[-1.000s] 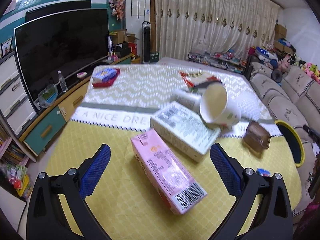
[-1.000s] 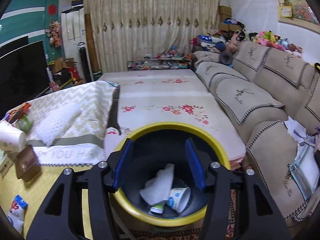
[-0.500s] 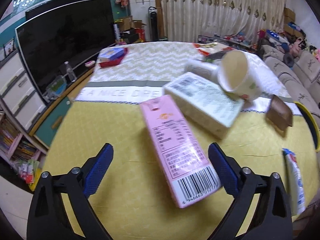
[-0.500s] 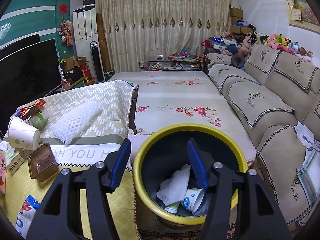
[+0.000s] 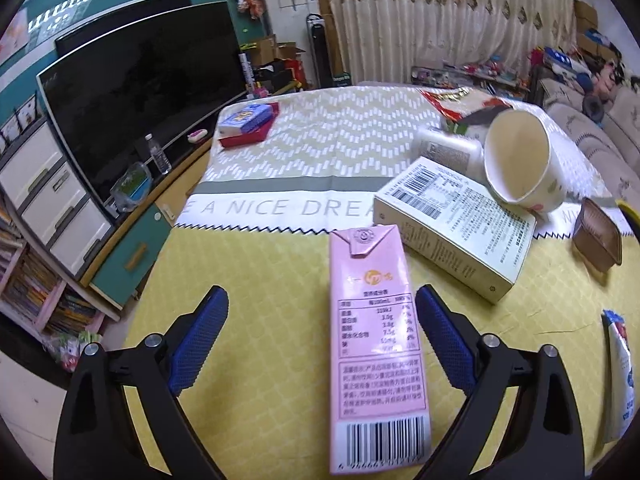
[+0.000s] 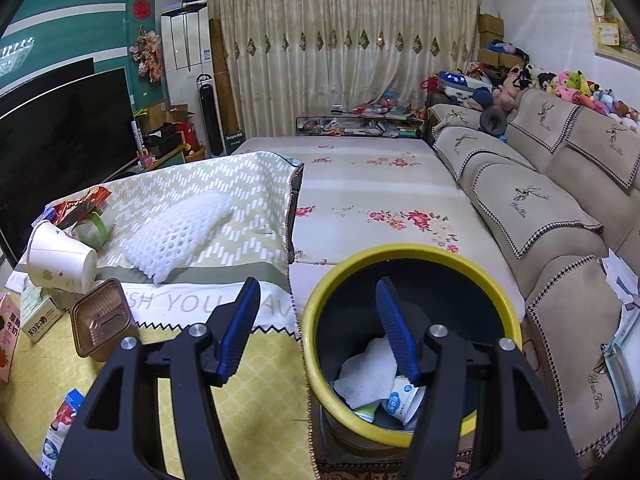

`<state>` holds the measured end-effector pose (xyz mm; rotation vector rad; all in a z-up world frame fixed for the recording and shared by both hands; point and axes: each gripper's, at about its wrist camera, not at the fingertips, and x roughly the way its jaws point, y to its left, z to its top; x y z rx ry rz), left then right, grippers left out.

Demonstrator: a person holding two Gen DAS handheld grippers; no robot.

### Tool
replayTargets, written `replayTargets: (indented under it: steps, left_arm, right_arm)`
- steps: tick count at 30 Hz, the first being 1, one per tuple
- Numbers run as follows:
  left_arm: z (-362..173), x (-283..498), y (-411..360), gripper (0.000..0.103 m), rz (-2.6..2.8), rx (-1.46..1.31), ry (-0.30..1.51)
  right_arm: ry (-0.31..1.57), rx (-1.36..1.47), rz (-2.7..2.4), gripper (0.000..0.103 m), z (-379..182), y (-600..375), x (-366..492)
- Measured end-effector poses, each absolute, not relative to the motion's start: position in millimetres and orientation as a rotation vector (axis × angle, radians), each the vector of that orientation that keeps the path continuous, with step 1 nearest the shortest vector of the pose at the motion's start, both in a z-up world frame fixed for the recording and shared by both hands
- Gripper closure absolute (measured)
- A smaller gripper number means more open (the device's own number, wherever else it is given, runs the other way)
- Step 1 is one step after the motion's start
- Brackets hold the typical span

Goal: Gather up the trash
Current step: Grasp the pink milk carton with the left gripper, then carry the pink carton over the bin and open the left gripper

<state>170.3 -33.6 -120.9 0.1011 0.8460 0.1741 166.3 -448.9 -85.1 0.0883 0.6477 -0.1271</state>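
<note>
A pink drink carton point(image 5: 374, 344) lies flat on the yellow tablecloth point(image 5: 256, 280). My left gripper point(image 5: 320, 304) is open with its blue pads either side of the carton, not touching it. Behind lie a white box point(image 5: 456, 224) and a tipped paper cup point(image 5: 520, 160). My right gripper point(image 6: 316, 300) is open and empty above the table edge beside the yellow-rimmed trash bin point(image 6: 404, 252), which holds a tissue point(image 6: 366, 372) and a small cup point(image 6: 402, 400).
A brown plastic tray point(image 6: 102, 324), a paper cup point(image 6: 60, 258), white foam netting point(image 6: 180, 228) and a snack packet point(image 6: 60, 428) lie on the table. A television point(image 5: 132, 92) stands left, a sofa point(image 6: 560, 200) right, a floral bed point(image 6: 380, 200) behind.
My left gripper has moved forward and lower until the pink carton lies between its pads. My right gripper has drifted left, from over the bin toward the table edge.
</note>
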Motion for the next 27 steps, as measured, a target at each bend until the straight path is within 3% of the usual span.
replayTargets:
  steps: [5, 7, 9, 19, 27]
  left_arm:
    - [-129.3, 177.1, -31.6, 0.036, 0.154, 0.080, 0.885]
    - [-132.4, 178.4, -30.9, 0.054, 0.147, 0.079, 0.896]
    - [-134.5, 179.1, -30.7, 0.065, 0.136, 0.074, 0.903]
    - [-120.0, 170.8, -35.6, 0.065, 0.125, 0.093, 0.855]
    - [-77.5, 160.8, -67.2, 0.065, 0.011, 0.090, 0.768]
  right_arm:
    - [0.656, 0.086, -0.120, 0.045, -86.8, -446.5, 168.1]
    - [0.659, 0.085, -0.117, 0.045, -87.7, -445.8, 168.2]
    - [0.662, 0.086, -0.114, 0.045, -88.4, -445.5, 168.2]
    - [0.659, 0.088, -0.112, 0.045, -87.4, -444.6, 166.7]
    - [0.624, 0.097, -0.148, 0.045, -75.5, -460.9, 148.1]
